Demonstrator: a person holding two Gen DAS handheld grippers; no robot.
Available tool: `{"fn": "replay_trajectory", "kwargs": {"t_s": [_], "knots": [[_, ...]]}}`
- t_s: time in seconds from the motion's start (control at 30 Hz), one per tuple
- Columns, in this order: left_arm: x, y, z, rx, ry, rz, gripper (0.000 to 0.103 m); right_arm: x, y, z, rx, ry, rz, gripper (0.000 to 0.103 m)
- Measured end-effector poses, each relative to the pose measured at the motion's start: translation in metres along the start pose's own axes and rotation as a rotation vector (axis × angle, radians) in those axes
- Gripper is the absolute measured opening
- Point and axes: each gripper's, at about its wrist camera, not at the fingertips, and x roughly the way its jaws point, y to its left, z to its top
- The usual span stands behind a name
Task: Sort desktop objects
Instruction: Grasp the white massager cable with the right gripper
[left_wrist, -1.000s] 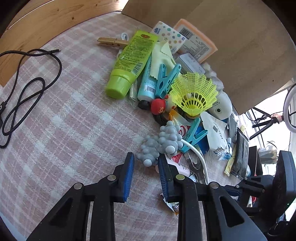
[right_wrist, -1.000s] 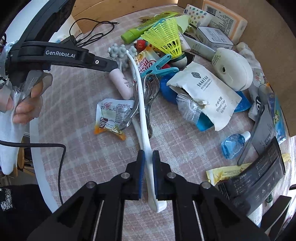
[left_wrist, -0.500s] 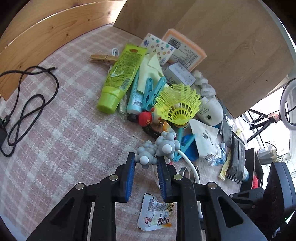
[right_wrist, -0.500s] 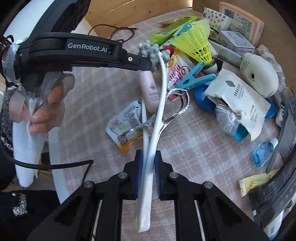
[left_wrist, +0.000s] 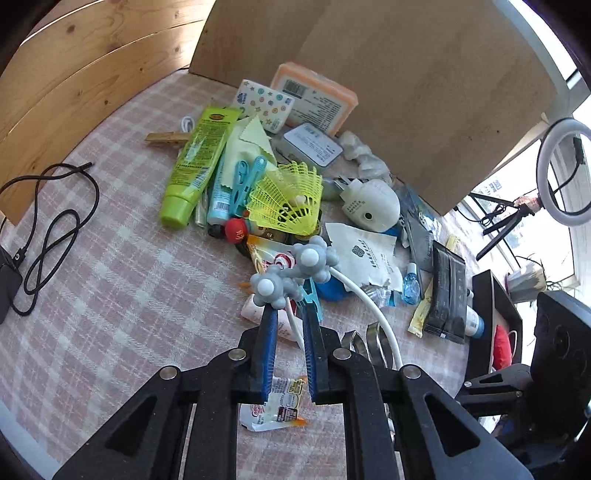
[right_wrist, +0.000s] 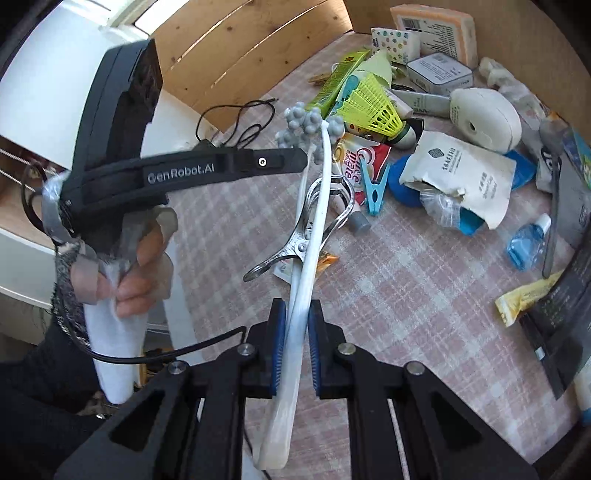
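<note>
A massager with two thin white arms (right_wrist: 314, 236) and a grey knobbed head (right_wrist: 308, 123) hangs above the checked cloth. My right gripper (right_wrist: 296, 347) is shut on the lower ends of the arms. The grey head (left_wrist: 295, 273) sits just past the fingertips of my left gripper (left_wrist: 289, 314). The left jaws are closing with one white arm (left_wrist: 293, 323) between them, and a gap still shows on both sides of it. A hand (right_wrist: 136, 266) holds the left gripper (right_wrist: 301, 161) beside the head. A chrome clip (right_wrist: 314, 210) is hooked around the arms.
A pile lies on the cloth: yellow shuttlecock (left_wrist: 286, 199), green tube (left_wrist: 197, 158), white shower-cap packet (right_wrist: 458, 177), teal peg (right_wrist: 375, 192), snack sachet (left_wrist: 275, 406), blue bottle (right_wrist: 526, 243). A black cable (left_wrist: 48, 236) lies at the left. Wooden boards (left_wrist: 406, 92) wall the back.
Both grippers have risen and the massager has come up off the cloth with them. The left jaws have narrowed around the arm under the grey head. The chrome clip came up too.
</note>
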Motion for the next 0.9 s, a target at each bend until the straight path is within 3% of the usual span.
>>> {"fn": "replay_trajectory", "kwargs": {"t_s": [0.1, 0.4, 0.63, 0.77, 0.9], "knots": [[-0.001, -0.010, -0.004, 0.026, 0.011, -0.006, 0.011, -0.002, -0.001, -0.002, -0.017, -0.005, -0.081, 0.012], [0.010, -0.024, -0.030, 0.082, 0.086, -0.002, 0.012, 0.009, -0.015, -0.027, 0.030, 0.023, -0.137, 0.011], [0.030, -0.030, -0.056, 0.070, 0.179, -0.053, 0.012, 0.010, -0.022, -0.042, 0.062, 0.030, -0.137, 0.011], [0.028, -0.042, -0.059, 0.128, 0.159, -0.032, 0.012, 0.013, -0.015, -0.049, 0.010, 0.040, -0.229, 0.011], [0.022, -0.044, -0.065, 0.172, 0.149, -0.017, 0.012, 0.002, -0.016, -0.044, 0.015, -0.018, -0.285, 0.011]]}}
